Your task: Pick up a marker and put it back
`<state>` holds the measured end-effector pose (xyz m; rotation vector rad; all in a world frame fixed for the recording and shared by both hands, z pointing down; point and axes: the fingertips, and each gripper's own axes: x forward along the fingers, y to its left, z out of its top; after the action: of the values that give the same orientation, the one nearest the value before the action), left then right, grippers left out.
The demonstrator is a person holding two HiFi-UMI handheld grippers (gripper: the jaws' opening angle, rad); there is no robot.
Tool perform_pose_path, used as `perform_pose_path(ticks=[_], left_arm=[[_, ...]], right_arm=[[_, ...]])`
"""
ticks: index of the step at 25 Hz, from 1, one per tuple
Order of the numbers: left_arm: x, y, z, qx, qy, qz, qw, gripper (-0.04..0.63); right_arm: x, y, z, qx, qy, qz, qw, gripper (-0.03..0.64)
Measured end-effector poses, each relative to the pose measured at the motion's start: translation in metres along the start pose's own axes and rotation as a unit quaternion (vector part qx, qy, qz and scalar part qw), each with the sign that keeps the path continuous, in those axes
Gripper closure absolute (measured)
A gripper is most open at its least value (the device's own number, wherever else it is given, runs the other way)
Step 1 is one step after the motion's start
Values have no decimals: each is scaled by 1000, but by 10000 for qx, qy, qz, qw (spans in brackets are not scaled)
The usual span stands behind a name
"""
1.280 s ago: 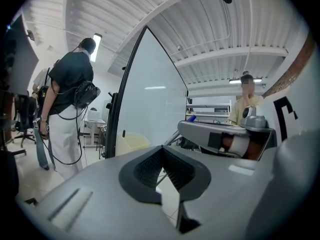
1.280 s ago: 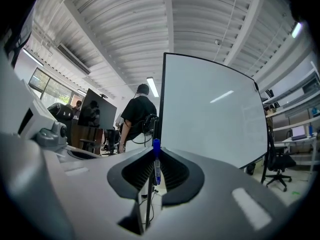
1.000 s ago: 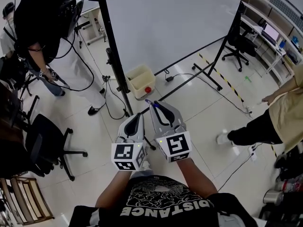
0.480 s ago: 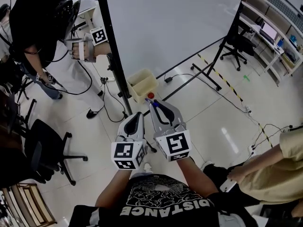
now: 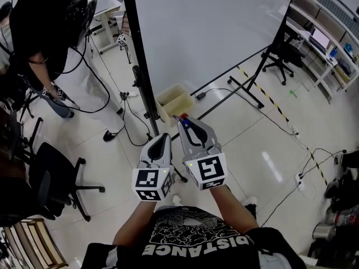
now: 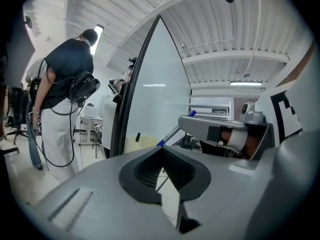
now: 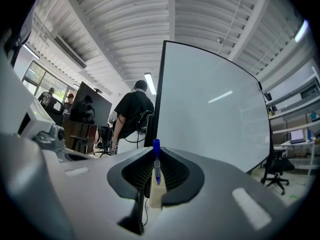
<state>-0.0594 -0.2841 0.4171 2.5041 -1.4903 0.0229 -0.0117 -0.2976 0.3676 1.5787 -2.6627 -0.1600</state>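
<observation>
- Gone from my head view since a second ago is the person in tan who stood right of the whiteboard (image 5: 207,32).
- My marker (image 7: 156,168), blue-capped, stands upright, pinched between the narrow-set jaws of the right gripper (image 7: 156,156), with its cap toward the whiteboard's left post.
- My left gripper (image 6: 161,150) rides just beside the right one in front of the whiteboard, jaws pressed together on nothing.
- A beige bin (image 5: 175,101) sits at the whiteboard's foot.
- A person in black (image 5: 39,27) stands left of the whiteboard.
</observation>
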Motion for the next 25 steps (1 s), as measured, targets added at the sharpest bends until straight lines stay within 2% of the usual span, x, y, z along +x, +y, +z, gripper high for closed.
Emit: perform_pose_path(ticks=[25], left_arm=[[19, 32, -1, -64, 37, -131, 9999, 589]], right_arm=[[50, 5, -53, -66, 759, -34, 9971, 577]])
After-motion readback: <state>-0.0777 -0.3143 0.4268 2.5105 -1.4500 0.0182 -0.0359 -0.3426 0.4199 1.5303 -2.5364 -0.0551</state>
